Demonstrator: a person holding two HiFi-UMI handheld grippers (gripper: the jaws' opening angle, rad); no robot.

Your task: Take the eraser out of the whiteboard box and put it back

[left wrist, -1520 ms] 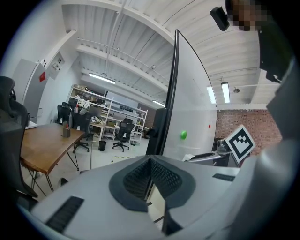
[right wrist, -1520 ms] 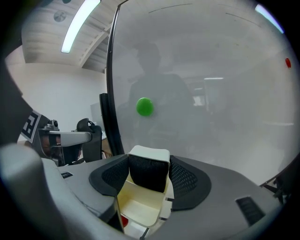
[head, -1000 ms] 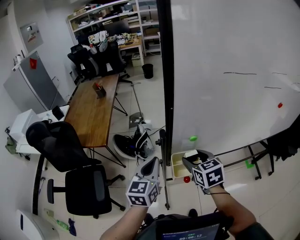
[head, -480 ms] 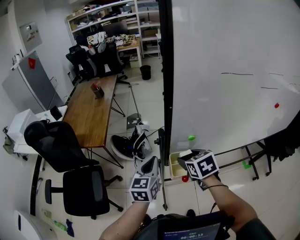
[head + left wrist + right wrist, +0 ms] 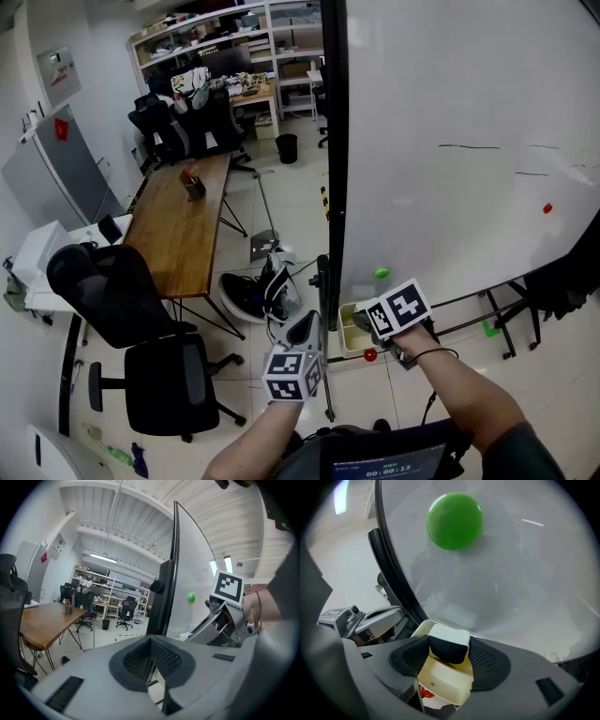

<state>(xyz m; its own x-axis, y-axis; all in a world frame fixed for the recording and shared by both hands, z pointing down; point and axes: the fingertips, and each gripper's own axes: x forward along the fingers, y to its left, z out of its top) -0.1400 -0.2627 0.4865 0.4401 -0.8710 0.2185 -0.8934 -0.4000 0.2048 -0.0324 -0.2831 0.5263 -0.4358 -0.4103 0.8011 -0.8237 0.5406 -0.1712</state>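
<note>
My right gripper is shut on the eraser, a white block with dark felt underneath. It holds the eraser just over the cream whiteboard box, which hangs at the whiteboard's lower left corner. In the head view the right gripper reaches left to the box. My left gripper hovers lower left of the box, jaws together and holding nothing. In its own view the left gripper points past the board's black edge post.
A green magnet sticks on the board above the box and a red one sits just below it. The board's stand legs spread on the floor. Left are a wooden table, black office chairs and bags.
My right gripper has moved left and up with the eraser, closing in over the box at the board's foot. The left gripper stays about where it was.
</note>
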